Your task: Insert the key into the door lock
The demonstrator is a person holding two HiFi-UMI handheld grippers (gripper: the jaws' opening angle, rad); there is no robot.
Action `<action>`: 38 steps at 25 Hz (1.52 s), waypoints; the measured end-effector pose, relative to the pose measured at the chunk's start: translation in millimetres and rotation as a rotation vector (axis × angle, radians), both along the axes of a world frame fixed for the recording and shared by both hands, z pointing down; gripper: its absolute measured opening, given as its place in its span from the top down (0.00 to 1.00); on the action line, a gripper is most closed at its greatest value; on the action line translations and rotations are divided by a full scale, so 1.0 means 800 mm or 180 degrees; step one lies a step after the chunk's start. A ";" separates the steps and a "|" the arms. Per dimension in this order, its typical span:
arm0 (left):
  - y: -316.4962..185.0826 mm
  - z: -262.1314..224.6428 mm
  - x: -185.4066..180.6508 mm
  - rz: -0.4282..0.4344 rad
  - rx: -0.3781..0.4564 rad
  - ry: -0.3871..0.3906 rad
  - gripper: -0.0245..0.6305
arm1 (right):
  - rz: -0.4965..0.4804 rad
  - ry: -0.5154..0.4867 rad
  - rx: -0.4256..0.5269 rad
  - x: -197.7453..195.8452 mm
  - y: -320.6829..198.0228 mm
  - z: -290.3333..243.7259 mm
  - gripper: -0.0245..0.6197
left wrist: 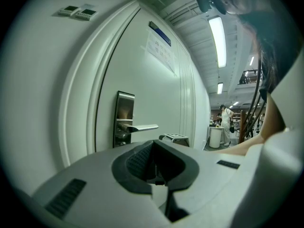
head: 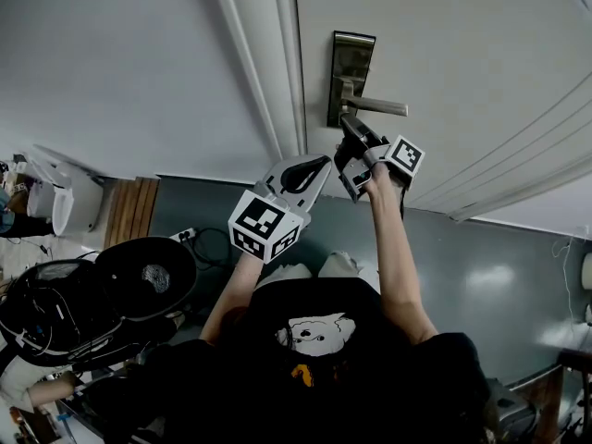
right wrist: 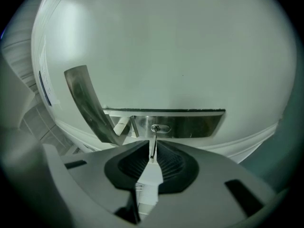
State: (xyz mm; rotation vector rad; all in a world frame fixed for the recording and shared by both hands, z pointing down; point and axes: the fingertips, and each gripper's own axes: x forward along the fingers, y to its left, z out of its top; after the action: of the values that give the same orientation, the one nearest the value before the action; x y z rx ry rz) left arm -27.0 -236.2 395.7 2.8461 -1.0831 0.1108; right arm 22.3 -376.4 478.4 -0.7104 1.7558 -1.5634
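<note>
Presently | key (right wrist: 152, 148) pinched in right gripper (right wrist: 152, 158), tip at keyhole (right wrist: 160, 128) of lock plate (right wrist: 199, 125) | left gripper (left wrist: 155, 173) closed, empty | blade to be kept square, pushed straight, not forced.

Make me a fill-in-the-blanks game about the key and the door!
The right gripper clamps a ____ in its jaws.
Its tip points at the ____ in the lock plate.
The left gripper holds ____.
Missing words: key; keyhole; nothing.
</note>
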 end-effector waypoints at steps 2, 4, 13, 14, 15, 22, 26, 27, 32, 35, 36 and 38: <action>0.001 0.002 0.002 0.0014 -0.0029 -0.0014 0.95 | -0.0003 0.0053 0.0016 0.002 0.005 0.000 0.90; 0.003 0.002 0.003 0.0028 -0.0066 -0.0029 0.95 | -0.0019 0.0162 0.0040 0.004 0.014 -0.003 0.89; 0.024 -0.025 0.003 0.0019 -0.0170 -0.0014 0.95 | -0.0171 0.0610 0.0115 0.003 0.075 -0.030 0.89; 0.025 -0.026 0.002 0.0009 -0.0184 -0.0009 0.95 | -0.0192 0.0656 0.0136 0.003 0.081 -0.032 0.89; 0.027 -0.025 0.000 -0.0002 -0.0200 -0.0006 0.95 | -0.0212 0.0706 0.0155 0.002 0.087 -0.034 0.89; 0.034 -0.005 -0.018 -0.0075 -0.0345 0.0009 0.95 | -0.0337 0.1021 0.0189 -0.007 0.133 -0.026 0.89; 0.050 0.011 -0.033 -0.0073 -0.0418 0.0017 0.95 | -0.0389 0.1164 0.0136 -0.018 0.170 -0.013 0.89; 0.054 0.014 -0.038 -0.0068 -0.0436 0.0018 0.95 | -0.0393 0.1190 0.0145 -0.021 0.178 -0.012 0.89; 0.082 0.030 -0.057 0.0030 -0.0483 0.0065 0.95 | -0.0293 0.1259 0.0183 -0.039 0.221 -0.017 0.89; 0.101 0.043 -0.066 0.0112 -0.0514 0.0073 0.95 | -0.0223 0.1273 0.0175 -0.046 0.248 -0.018 0.89; 0.106 0.047 -0.068 0.0129 -0.0529 0.0074 0.95 | -0.0218 0.1300 0.0170 -0.048 0.256 -0.018 0.89; 0.116 0.055 -0.072 0.0144 -0.0562 0.0081 0.95 | -0.0215 0.1369 0.0164 -0.049 0.271 -0.019 0.89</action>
State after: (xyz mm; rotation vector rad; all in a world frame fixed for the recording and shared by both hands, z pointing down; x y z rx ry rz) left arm -84.7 -143.5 439.9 2.7072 -0.9534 0.1643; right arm -17.3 -159.5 463.5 -1.0298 2.1389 -1.4797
